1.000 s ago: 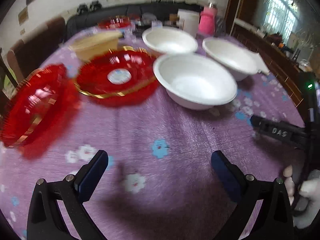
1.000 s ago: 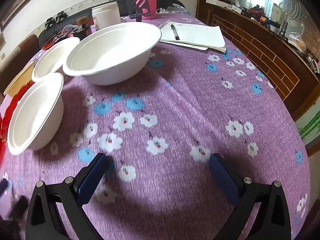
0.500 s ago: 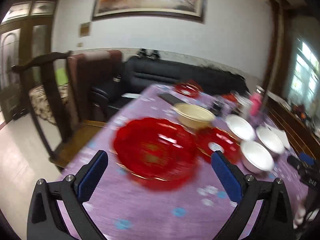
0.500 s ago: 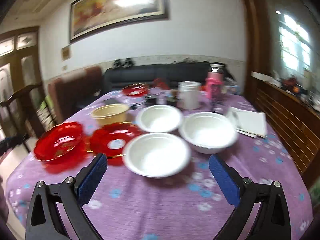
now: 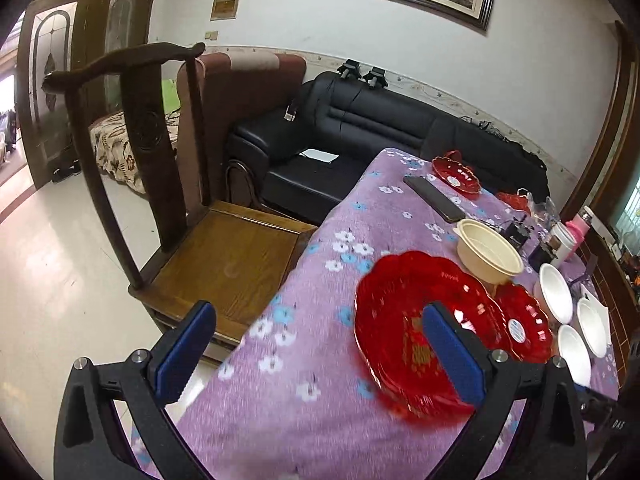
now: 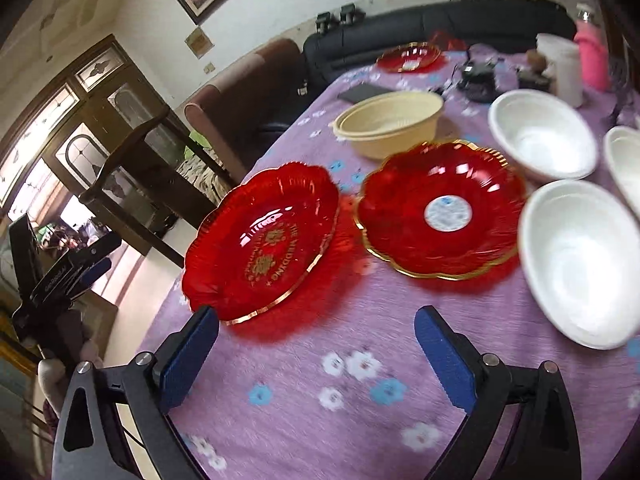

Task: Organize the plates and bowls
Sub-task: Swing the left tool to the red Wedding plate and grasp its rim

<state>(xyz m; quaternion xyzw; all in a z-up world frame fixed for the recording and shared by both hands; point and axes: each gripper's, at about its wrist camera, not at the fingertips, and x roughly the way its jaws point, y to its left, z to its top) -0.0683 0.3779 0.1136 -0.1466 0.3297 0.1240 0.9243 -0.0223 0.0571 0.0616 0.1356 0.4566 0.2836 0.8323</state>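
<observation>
While both claws hang wide apart and empty, left claw (image 5: 318, 350) and right claw (image 6: 316, 354) face two scalloped red plastic plates (image 6: 264, 240) (image 6: 440, 208) side by side on the purple floral table (image 6: 360, 380), white bowls (image 6: 580, 260) beside, seemingly awaiting stacking.

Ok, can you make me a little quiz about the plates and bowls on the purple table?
1. True or false: the cream bowl is stacked inside a white bowl.
2. How many white bowls show in the left wrist view?
3. Which plate has a round white sticker: A) the plate with gold lettering, or B) the gold-rimmed plate beside it?

Key
1. False; it stands alone on the tablecloth.
2. Three, including the nearest white bowl.
3. B.
</observation>
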